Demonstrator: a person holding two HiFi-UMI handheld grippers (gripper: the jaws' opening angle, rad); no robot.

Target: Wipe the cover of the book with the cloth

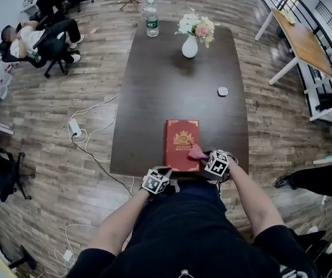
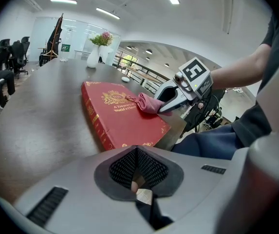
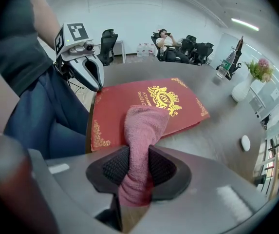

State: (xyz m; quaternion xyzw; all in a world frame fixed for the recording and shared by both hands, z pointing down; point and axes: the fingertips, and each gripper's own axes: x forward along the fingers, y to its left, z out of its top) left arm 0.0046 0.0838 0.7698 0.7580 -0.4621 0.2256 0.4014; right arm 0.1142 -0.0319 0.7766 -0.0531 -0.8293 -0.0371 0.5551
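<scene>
The book (image 1: 182,145) lies flat with its red cover up at the near edge of the table (image 1: 154,97), just ahead of both grippers. The pink cloth (image 3: 144,126) is pinched between the jaws of the right gripper (image 3: 138,167). Its free end drapes forward onto the near right part of the cover, probably so a sweep drags it across. The left gripper (image 2: 138,172), jaws together and empty, sits just beside the book's near left corner, likely placed to steady it.
</scene>
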